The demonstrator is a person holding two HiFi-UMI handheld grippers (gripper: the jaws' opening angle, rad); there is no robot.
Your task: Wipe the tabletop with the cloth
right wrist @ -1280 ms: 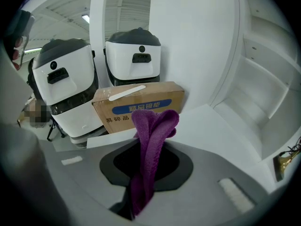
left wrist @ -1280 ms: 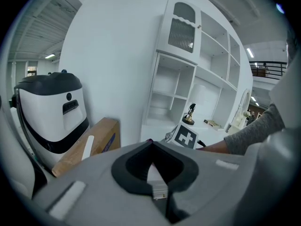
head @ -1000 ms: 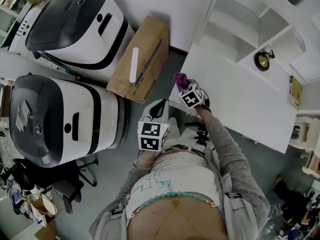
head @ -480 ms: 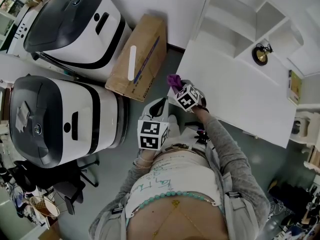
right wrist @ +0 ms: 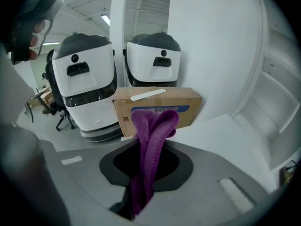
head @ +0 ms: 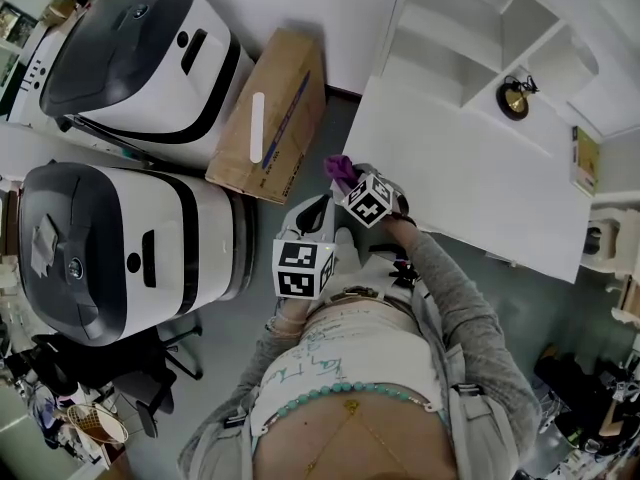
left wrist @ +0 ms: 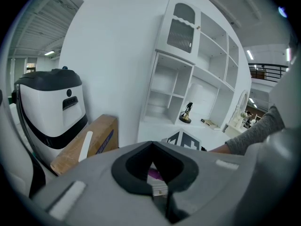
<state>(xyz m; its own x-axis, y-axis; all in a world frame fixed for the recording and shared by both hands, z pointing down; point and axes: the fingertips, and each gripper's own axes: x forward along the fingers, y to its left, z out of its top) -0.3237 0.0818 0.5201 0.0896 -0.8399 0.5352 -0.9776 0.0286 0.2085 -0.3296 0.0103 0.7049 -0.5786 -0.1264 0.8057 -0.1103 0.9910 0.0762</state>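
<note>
The left gripper (head: pixel 318 213) is held close in front of the torso, pointing toward 12 o'clock, its jaws pressed together on nothing. The right gripper (head: pixel 348 178), at its 1 o'clock, pinches the cloth (head: pixel 338 166). The grey-sleeved arm (head: pixel 450 298) reaches toward 11 o'clock.

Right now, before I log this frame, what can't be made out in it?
- Whether the cloth touches the tabletop: in the head view, the marker cube on the right tongs covers the contact.
- Print on the cardboard box: in the right gripper view it is too small and partly behind the cloth.
- The dark ornament by the shelves: too small in the head view to identify.
</note>
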